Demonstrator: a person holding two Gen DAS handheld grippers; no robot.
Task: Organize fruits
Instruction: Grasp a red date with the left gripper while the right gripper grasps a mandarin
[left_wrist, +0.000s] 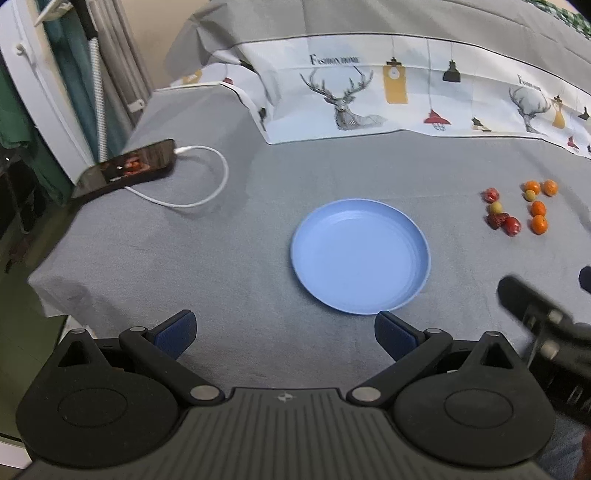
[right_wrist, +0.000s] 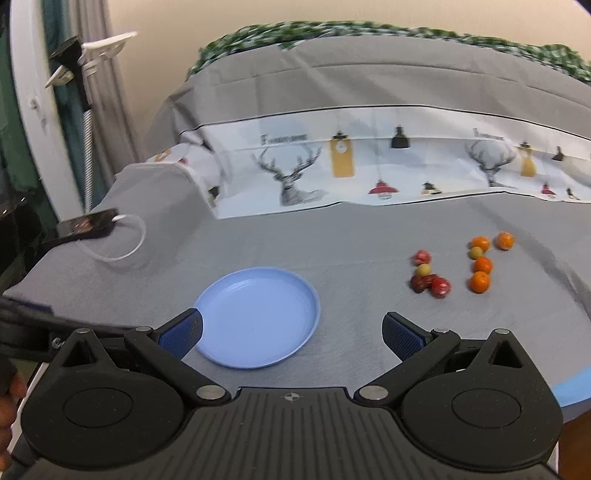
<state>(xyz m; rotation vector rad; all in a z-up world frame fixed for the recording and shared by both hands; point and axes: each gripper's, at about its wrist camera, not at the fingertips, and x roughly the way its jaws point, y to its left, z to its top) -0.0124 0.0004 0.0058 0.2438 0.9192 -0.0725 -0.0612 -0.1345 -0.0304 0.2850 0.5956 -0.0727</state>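
Note:
An empty blue plate (left_wrist: 360, 254) lies on the grey cloth; it also shows in the right wrist view (right_wrist: 258, 317). To its right lie small fruits: several orange ones (left_wrist: 538, 209) (right_wrist: 480, 281), red ones (left_wrist: 512, 226) (right_wrist: 440, 287) and two yellowish ones (left_wrist: 495, 207) (right_wrist: 423, 270). My left gripper (left_wrist: 285, 332) is open and empty, just short of the plate's near edge. My right gripper (right_wrist: 292, 332) is open and empty, over the plate's near right edge, well short of the fruits. The right gripper shows blurred in the left wrist view (left_wrist: 535, 310).
A black phone (left_wrist: 125, 170) on a white charging cable (left_wrist: 207, 184) lies at the far left of the table. A printed deer cloth (left_wrist: 369, 96) covers the raised back. The table's left edge (left_wrist: 40, 273) drops off beside a white rack.

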